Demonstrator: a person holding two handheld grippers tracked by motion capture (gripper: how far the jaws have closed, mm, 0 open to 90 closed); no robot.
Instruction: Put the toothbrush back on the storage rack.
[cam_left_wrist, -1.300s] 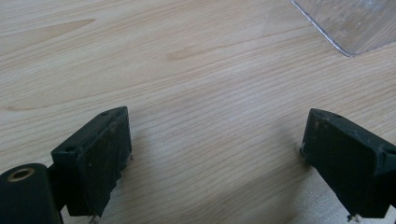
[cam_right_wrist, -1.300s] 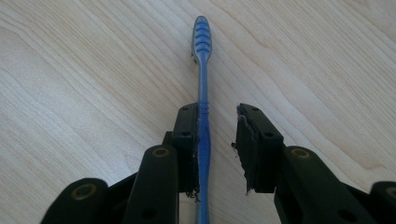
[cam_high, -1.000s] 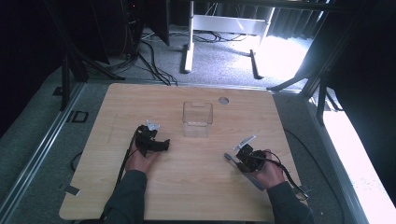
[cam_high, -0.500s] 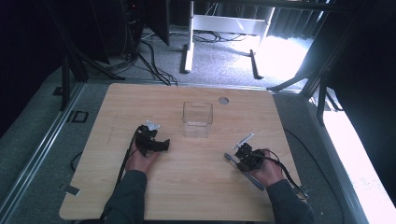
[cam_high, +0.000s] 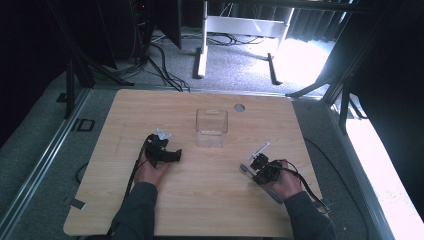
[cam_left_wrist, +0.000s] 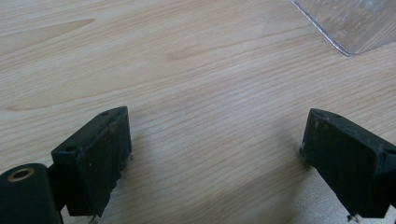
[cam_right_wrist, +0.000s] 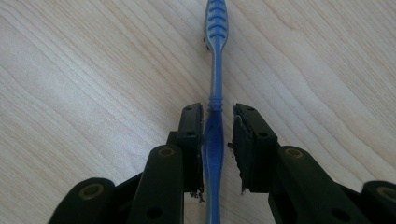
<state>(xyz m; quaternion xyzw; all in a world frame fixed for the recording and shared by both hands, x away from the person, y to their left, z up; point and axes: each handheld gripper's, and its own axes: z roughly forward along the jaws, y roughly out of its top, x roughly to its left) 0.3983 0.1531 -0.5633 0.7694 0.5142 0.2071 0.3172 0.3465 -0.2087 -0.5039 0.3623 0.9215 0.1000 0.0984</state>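
right gripper (cam_right_wrist: 218, 140): jaws narrowed around blue toothbrush (cam_right_wrist: 215, 70), right pad apart, near table (cam_high: 125, 115) front-right edge | left gripper (cam_left_wrist: 215, 154): wide open, empty

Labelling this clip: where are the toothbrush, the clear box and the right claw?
toothbrush (cam_right_wrist: 217, 79), right gripper view, on its thin blue neck.
clear box (cam_high: 211, 121), high view, on its near wall.
right claw (cam_right_wrist: 217, 135), right gripper view, midway between its fingertips.

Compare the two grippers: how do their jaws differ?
The left gripper has its jaws wide apart with bare table between them; the right gripper has its jaws narrow, around a blue toothbrush. The left one points toward a clear box; the right one points along the toothbrush. Both sit low over the table.
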